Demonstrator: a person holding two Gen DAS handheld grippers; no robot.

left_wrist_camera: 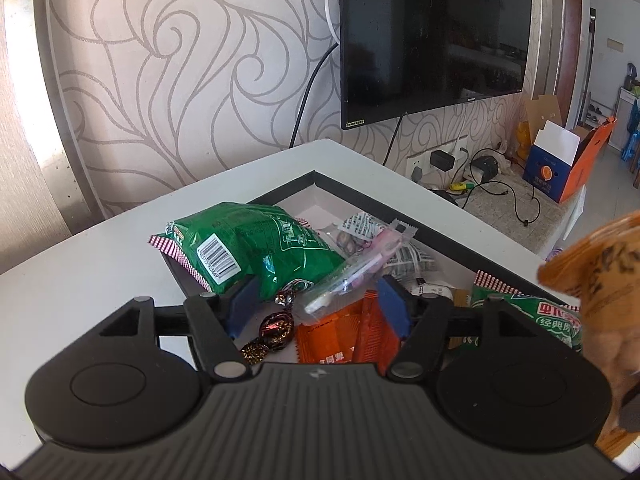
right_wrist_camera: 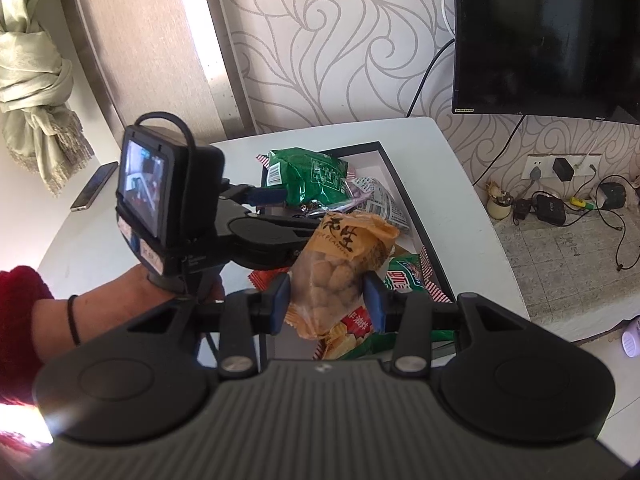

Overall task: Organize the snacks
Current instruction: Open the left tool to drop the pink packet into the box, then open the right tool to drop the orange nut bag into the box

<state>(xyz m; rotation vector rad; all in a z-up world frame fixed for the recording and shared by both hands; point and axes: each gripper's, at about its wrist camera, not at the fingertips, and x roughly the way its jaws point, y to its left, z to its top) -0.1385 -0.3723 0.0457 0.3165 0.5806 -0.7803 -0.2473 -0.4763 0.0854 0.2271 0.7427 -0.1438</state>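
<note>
A black-rimmed tray (left_wrist_camera: 400, 216) on the white table (left_wrist_camera: 100, 264) holds loose snacks. Among them are a green bag (left_wrist_camera: 264, 248), a clear packet with pink contents (left_wrist_camera: 352, 276), an orange packet (left_wrist_camera: 340, 336) and a dark foil-wrapped candy (left_wrist_camera: 276, 326). My left gripper (left_wrist_camera: 316, 308) hovers open just above this pile, touching nothing I can see. My right gripper (right_wrist_camera: 326, 296) is shut on an orange-topped bag of peanuts (right_wrist_camera: 344, 264), held upright above the tray's near side. The same bag shows at the right edge of the left wrist view (left_wrist_camera: 600, 272).
A second green bag (right_wrist_camera: 404, 276) lies over the tray's near rim (right_wrist_camera: 404, 192). A phone (right_wrist_camera: 94, 192) rests at the table's left edge. A person's hand (right_wrist_camera: 120, 300) holds the left tool. A wall TV (left_wrist_camera: 432, 40) hangs behind; cables and boxes lie on the floor to the right.
</note>
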